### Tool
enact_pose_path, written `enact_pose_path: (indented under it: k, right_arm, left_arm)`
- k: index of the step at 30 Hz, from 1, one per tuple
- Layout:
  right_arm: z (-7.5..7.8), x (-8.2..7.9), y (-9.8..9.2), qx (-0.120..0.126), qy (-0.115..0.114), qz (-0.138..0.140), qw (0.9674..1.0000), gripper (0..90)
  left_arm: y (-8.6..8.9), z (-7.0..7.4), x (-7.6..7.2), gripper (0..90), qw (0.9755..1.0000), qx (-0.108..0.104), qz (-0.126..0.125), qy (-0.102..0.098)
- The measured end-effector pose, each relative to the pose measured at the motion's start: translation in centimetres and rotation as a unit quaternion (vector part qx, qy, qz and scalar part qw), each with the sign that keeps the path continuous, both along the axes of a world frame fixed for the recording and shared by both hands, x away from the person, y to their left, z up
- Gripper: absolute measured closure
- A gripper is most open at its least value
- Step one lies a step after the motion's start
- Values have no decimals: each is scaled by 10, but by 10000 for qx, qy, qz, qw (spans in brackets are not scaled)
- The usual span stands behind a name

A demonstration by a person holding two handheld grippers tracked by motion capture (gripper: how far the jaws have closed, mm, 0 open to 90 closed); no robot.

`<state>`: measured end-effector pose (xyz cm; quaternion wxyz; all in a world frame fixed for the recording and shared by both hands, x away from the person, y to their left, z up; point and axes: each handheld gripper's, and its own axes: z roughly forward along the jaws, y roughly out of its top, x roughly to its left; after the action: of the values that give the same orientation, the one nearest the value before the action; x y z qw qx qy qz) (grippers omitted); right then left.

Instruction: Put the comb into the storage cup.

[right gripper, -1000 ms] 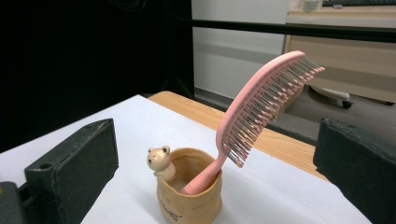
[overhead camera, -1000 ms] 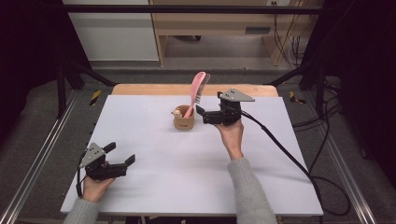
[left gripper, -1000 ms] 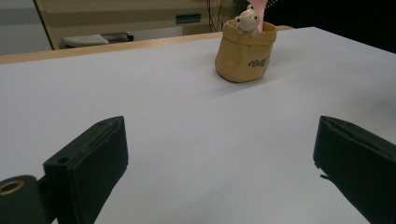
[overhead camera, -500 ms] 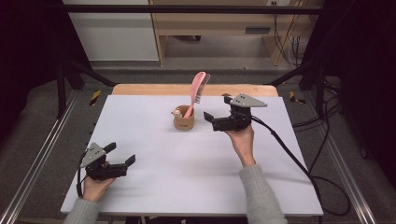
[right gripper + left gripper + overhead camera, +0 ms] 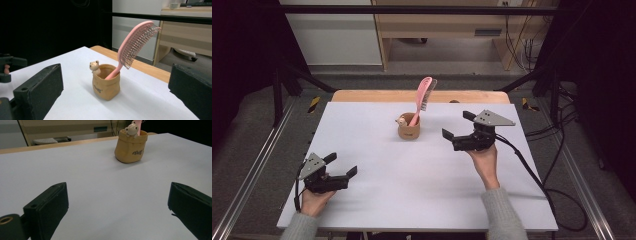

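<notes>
A tan pouch-shaped cup (image 5: 409, 131) with a small bear figure on its rim stands at the far middle of the white table (image 5: 422, 200). A pink hairbrush (image 5: 426, 92) leans upright in it, bristles to the right. My right gripper (image 5: 456, 125) hovers a little right of the cup, open and empty, jaws pointing at it. The right gripper view has the cup (image 5: 106, 86) and brush (image 5: 136, 42) between the wide jaws. My left gripper (image 5: 343, 165) rests open near the front left corner, far from the cup (image 5: 131, 148).
A bare wooden strip (image 5: 362, 96) runs along the table's far edge. A black cable (image 5: 532, 175) trails from the right gripper over the table's right side. Black frame bars (image 5: 287, 85) stand at the sides, and a wooden cabinet (image 5: 447, 30) stands on the floor beyond.
My right gripper has drawn back from the brush and cup, moving right and toward the person, still open. Brush, cup and left gripper have stayed put.
</notes>
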<state>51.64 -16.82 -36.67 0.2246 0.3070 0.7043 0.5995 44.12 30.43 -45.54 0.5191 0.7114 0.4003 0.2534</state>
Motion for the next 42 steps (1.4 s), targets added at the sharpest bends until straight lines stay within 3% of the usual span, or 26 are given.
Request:
enact_pose_path:
  k: [5, 11, 27, 42]
  right_arm:
    - [-8, -7, -12, -42, 33, 27, 10000, 4]
    - [-21, -14, -26, 88, 129, 20, 9999, 4]
    - [-54, -30, -57, -12, 350, -6, 9994, 4]
    - [-74, -39, -78, -48, 355, 24, 9994, 4]
  left_arm:
    - [0, 0, 0, 31, 10000, 0, 0, 0]
    - [-1, 0, 0, 31, 10000, 23, -12, 4]
    - [-3, -1, 0, 31, 10000, 68, -34, 13]
    - [-3, -1, 0, 31, 10000, 73, -61, 6]
